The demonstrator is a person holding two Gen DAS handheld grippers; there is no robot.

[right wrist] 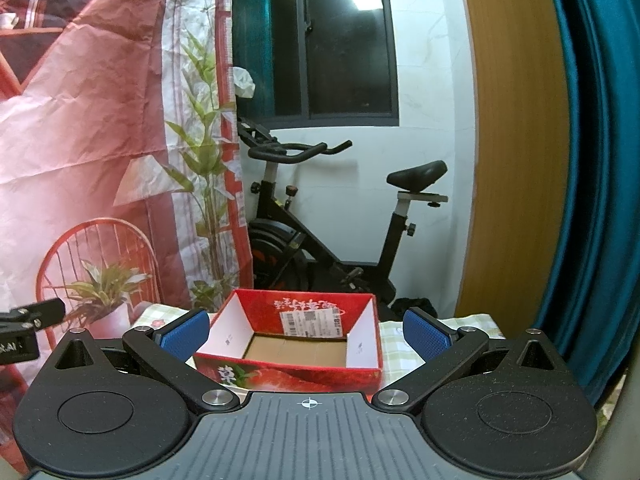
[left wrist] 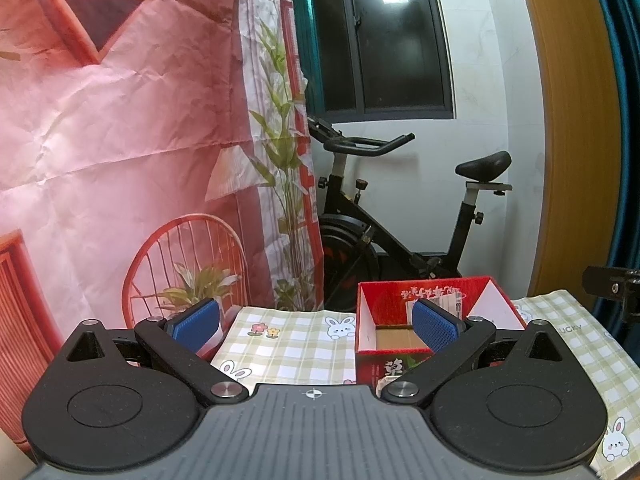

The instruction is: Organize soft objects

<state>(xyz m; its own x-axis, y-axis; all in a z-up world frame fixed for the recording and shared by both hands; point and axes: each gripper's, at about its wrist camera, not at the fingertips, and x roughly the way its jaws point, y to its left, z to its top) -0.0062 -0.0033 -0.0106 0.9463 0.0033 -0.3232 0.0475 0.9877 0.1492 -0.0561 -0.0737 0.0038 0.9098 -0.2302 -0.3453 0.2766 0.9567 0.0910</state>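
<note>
Both hand-held grippers sat above a surface (left wrist: pixel 296 344) covered in a green-and-white checked cloth with little bunnies and flowers printed on it. The left hand-held gripper (left wrist: pixel 316 326) was spread wide with nothing between its blue pads (left wrist: pixel 198 326), and the right hand-held gripper (right wrist: pixel 306 334) was spread just as wide, also holding nothing.

The only task-related thing in view was an open red box (right wrist: pixel 288 374) with white inner flaps and a bare cardboard bottom, sitting on the cloth. From the right wrist view it was dead centre between the fingers, just ahead of them. From the left wrist view the same box (left wrist: pixel 400 304) was off to the right, partly hidden behind the right-side pad. A shipping label (right wrist: pixel 312 322) was stuck on its inside back wall. No soft objects showed up in either view, and the box looked empty.

Behind the surface there was a wrinkly pink-red printed backdrop (left wrist: pixel 120 120) with a chair and plants on it, a black exercise bike (right wrist: pixel 328 232) against the white wall, a dark window (left wrist: pixel 392 36), a wooden panel (right wrist: pixel 516 140) and a teal curtain (right wrist: pixel 600 160) on the right
</note>
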